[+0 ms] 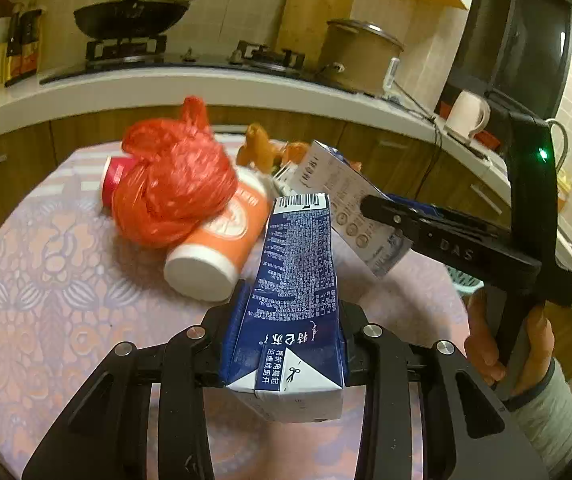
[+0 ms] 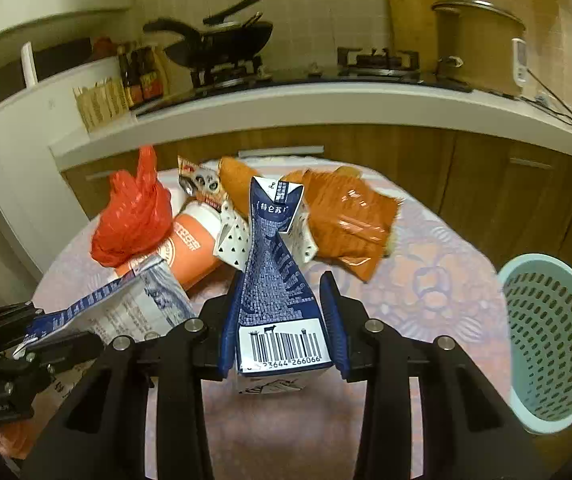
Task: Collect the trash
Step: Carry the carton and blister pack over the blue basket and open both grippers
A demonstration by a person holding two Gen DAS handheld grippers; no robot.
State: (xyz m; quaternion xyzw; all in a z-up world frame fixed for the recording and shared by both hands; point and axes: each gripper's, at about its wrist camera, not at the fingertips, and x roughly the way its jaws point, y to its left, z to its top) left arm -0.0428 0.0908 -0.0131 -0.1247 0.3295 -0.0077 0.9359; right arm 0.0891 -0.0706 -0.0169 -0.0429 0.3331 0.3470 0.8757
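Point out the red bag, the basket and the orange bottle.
red bag (image 1: 173, 196), left wrist view, on its crumpled middle.
basket (image 2: 554, 340), right wrist view, on its perforated inner wall.
orange bottle (image 1: 225, 236), left wrist view, on its label near the white end.

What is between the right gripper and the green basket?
Just bare flowery tablecloth lies between the right gripper, holding the milk carton, and the green basket. The right wrist view shows it.

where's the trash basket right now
The teal basket sits at the far right of the right wrist view, beside the table's right edge, right of the milk carton between the right gripper's jaws.
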